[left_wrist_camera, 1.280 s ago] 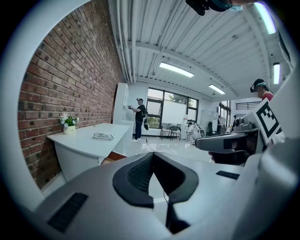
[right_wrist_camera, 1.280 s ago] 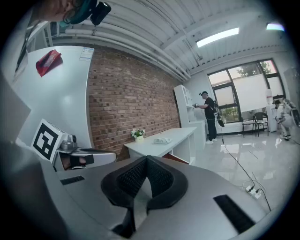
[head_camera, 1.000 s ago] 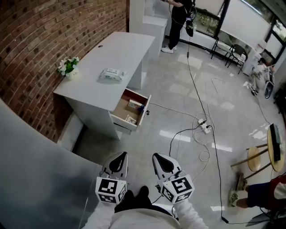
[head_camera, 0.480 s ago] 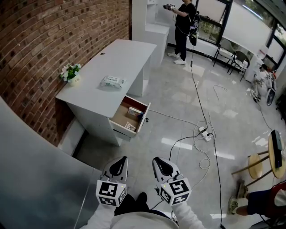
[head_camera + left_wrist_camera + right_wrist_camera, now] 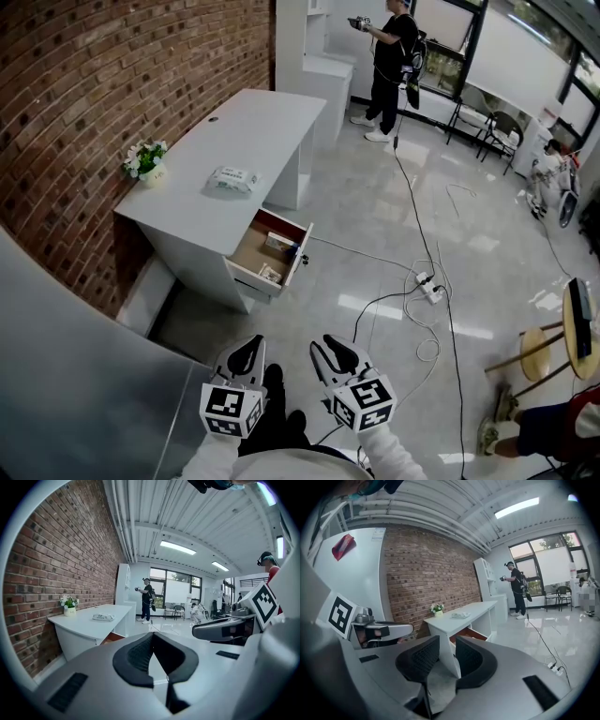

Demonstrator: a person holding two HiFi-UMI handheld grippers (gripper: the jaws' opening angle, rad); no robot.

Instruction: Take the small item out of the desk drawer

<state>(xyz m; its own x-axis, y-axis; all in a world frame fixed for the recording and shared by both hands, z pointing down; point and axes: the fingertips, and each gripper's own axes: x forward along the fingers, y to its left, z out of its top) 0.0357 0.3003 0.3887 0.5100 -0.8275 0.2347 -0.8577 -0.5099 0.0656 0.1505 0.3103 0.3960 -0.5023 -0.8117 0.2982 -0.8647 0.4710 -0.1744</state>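
The white desk (image 5: 253, 131) stands against the brick wall, its drawer (image 5: 272, 251) pulled open toward the room. Small items lie in the drawer: a white box (image 5: 279, 242) and a smaller one (image 5: 270, 274) near the front. Both grippers hover low in the head view, well short of the desk. My left gripper (image 5: 248, 349) is shut and empty, its tips meeting (image 5: 152, 634). My right gripper (image 5: 333, 349) has its jaws opening, with a gap and nothing between them (image 5: 447, 641). The right gripper view shows the drawer's brown inside (image 5: 466, 632) far ahead.
A wipes pack (image 5: 232, 178) and a small flower pot (image 5: 142, 159) sit on the desktop. Cables and a power strip (image 5: 429, 267) cross the floor right of the drawer. A grey panel (image 5: 75, 375) stands close at my left. A person (image 5: 392, 56) stands far back.
My right gripper's jaws have parted from shut. My foot has stepped forward between the grippers, and the far person has shifted.
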